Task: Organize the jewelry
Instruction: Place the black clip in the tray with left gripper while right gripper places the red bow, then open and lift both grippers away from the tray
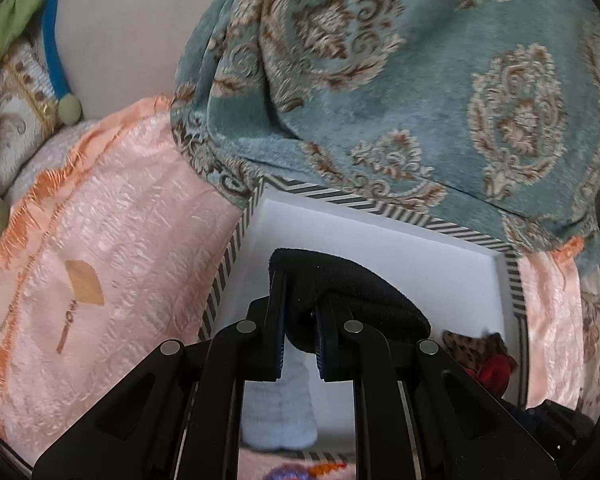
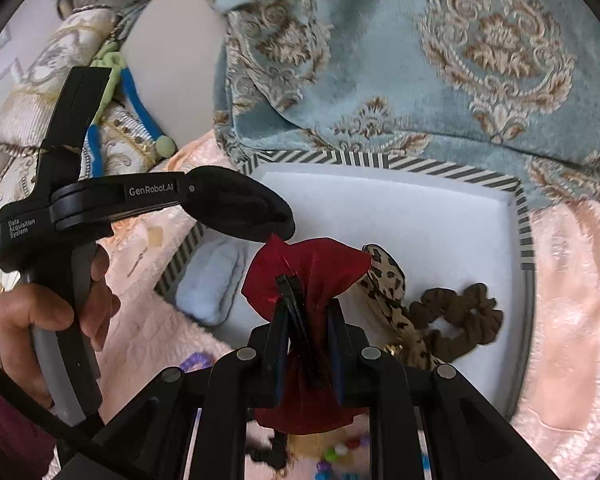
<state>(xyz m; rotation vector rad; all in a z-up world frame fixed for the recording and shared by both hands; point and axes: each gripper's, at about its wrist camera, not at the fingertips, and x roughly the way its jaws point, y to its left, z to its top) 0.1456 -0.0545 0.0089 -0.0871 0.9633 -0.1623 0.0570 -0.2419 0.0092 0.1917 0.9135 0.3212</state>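
Observation:
A white tray with a striped rim lies on pink fabric; it also shows in the left wrist view. My left gripper is shut on a black fuzzy hair piece and holds it over the tray's left part; the piece also shows in the right wrist view. My right gripper is shut on a red satin bow with a black clip, above the tray's near edge. In the tray lie a light blue fuzzy piece, a leopard-print scrunchie and a brown scrunchie.
A teal patterned cloth hangs over the tray's far side. Pink fabric surrounds the tray. Colourful beads lie near the front edge. A blue cord with green pompoms lies at far left.

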